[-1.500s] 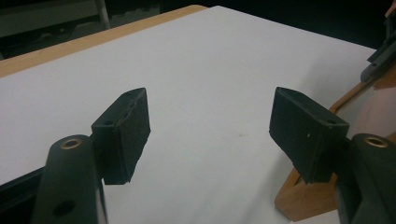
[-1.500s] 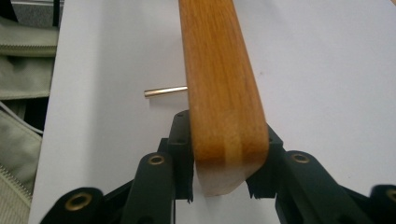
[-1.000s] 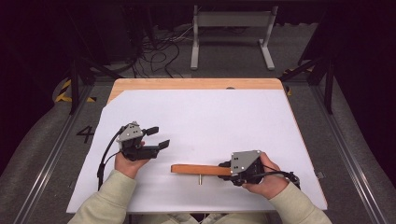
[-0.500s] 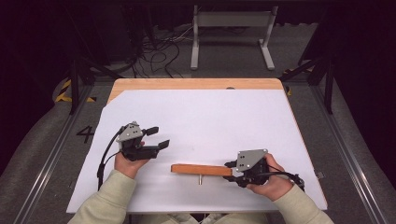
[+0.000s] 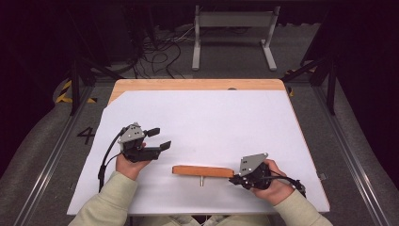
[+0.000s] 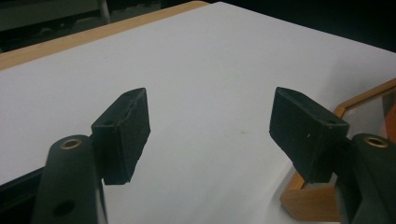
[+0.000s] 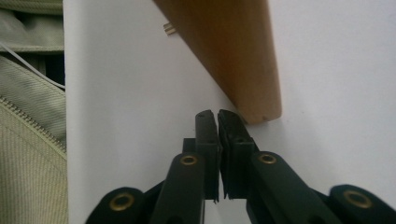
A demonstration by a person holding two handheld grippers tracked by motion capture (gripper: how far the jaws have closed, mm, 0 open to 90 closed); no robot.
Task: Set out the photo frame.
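Note:
A flat orange-brown wooden bar (image 5: 202,171) lies on the white sheet near the front, a small metal peg (image 5: 201,181) sticking out of its near side. My right gripper (image 5: 234,178) rests at the bar's right end. In the right gripper view its jaws (image 7: 217,114) have just been closing and now stand shut with nothing between them, tips beside the bar's rounded end (image 7: 254,105). My left gripper (image 5: 160,138) hovers left of the bar, open and empty. In its own view, the left gripper (image 6: 210,126) has the wood (image 6: 313,205) beside its right jaw.
The white sheet (image 5: 211,117) covers a wooden table whose bare edge (image 5: 197,84) shows at the back. A metal stand (image 5: 233,21) and cables lie on the floor beyond. A pale green sleeve (image 7: 28,140) sits close to the right gripper.
The right gripper has slid slightly right and toward the near edge, and its jaws have closed beside the bar's end. The bar and left gripper have stayed put.

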